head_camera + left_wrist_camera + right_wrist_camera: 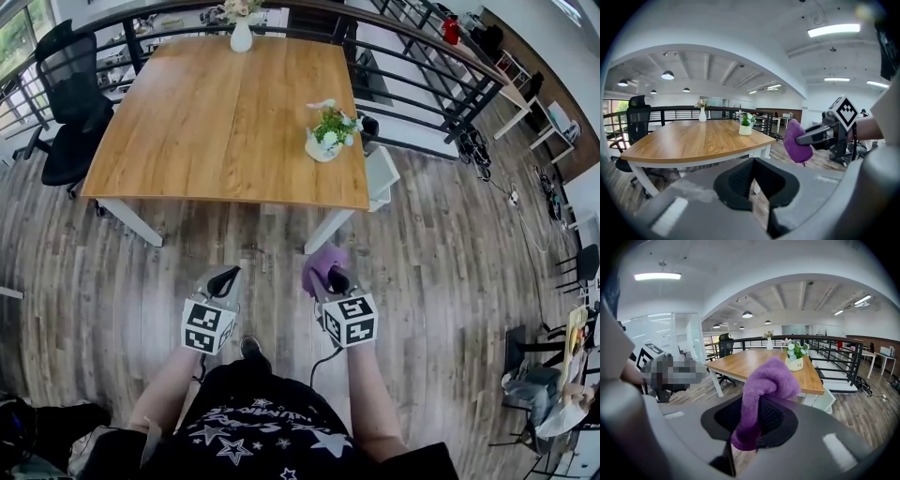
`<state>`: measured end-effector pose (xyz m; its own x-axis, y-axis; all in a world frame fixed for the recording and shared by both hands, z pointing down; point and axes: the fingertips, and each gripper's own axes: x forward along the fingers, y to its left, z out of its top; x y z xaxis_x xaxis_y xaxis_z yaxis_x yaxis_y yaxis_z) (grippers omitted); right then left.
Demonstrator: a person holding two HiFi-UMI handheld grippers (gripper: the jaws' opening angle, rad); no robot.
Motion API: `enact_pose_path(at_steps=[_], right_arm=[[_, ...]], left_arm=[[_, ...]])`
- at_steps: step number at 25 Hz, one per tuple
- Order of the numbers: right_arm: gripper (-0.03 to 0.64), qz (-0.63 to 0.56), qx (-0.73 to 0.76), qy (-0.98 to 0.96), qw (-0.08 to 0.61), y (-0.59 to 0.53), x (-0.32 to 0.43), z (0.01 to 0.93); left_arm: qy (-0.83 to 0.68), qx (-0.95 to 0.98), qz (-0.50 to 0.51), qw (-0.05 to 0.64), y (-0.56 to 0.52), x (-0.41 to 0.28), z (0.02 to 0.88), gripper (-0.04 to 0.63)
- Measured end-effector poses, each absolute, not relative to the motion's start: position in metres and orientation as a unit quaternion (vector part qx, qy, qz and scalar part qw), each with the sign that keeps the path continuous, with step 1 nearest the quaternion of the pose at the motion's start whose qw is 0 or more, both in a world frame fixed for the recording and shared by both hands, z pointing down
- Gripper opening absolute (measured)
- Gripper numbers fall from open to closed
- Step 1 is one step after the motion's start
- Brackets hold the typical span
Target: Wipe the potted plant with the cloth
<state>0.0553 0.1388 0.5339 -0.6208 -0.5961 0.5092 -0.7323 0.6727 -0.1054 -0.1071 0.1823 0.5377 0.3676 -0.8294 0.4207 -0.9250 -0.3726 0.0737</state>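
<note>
A small potted plant [328, 133] with green leaves and white flowers stands near the front right corner of the wooden table [216, 122]; it also shows as the potted plant [745, 124] and the potted plant [796, 356]. My right gripper [328, 274] is shut on a purple cloth [322, 267], held over the floor short of the table; the cloth [764, 390] bulges out between the jaws. My left gripper [223, 279] is shut with nothing in it, level with the right one. The cloth [797, 143] shows to its right.
A white vase with flowers [241, 33] stands at the table's far edge. A black office chair [66, 103] sits left of the table. A dark railing [441, 75] runs behind and to the right. Wooden floor [112, 300] lies between me and the table.
</note>
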Motion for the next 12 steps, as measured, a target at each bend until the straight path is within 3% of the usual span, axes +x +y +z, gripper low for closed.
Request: enact_pose_path(at_steps=[12], right_arm=[[0.083, 0.162, 0.377, -0.888, 0.210, 0.226, 0.110, 0.523]], left_arm=[[-0.526, 0.825, 0.157, 0.138, 0.250, -0.046, 0.518, 0.003]])
